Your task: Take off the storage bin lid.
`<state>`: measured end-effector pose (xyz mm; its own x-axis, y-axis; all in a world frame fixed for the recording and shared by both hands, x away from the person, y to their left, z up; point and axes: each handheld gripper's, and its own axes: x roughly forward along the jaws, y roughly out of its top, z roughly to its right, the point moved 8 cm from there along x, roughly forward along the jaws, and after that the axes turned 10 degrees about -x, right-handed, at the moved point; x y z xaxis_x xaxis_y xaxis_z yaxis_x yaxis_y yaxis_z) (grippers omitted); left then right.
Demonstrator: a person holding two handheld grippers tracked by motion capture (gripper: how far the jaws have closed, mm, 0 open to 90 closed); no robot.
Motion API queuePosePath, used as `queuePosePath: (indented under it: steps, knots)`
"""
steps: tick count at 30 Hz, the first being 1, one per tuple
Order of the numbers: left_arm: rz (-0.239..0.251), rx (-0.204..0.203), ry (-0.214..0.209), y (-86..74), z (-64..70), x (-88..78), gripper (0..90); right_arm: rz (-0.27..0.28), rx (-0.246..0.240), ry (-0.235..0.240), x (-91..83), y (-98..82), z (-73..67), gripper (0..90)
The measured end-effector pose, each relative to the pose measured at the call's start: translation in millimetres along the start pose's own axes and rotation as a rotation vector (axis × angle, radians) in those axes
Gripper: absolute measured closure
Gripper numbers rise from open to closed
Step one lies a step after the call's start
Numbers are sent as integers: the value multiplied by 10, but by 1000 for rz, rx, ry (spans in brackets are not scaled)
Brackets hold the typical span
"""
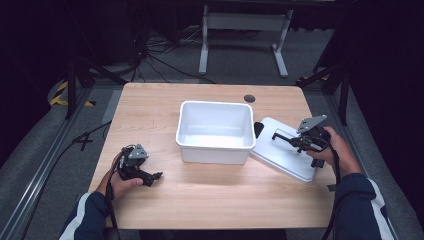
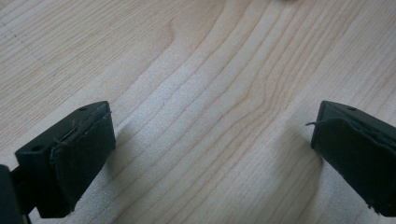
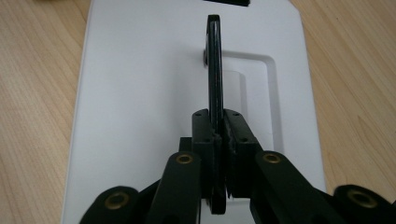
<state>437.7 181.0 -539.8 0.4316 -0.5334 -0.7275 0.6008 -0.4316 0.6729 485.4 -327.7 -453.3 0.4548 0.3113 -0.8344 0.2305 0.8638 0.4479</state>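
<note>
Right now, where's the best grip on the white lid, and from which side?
Take the thin black handle, which stands on edge over the recess in the middle of the white lid. Its two flat faces suit a pinch, while the lid itself is broad and flat. Come in from the lid's end away from the bin, as the right gripper, shut on it, does.

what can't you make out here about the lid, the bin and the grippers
- Lid underside: hidden in the high view, the lid lies on the table.
- Black handle: its near end is covered in the right gripper view by the right gripper shut on it.
- Bin near inner wall: hidden by its own rim, high view.
- Left gripper: body cut off by the bottom edge, left gripper view.
- Dark item behind the bin: too small.
</note>
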Motion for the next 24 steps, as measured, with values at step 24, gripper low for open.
queuePosePath:
  steps: [24]
  knots:
    - [3,2,4,6,-4,3,2,112,106,-47,-100,-26,-83,728]
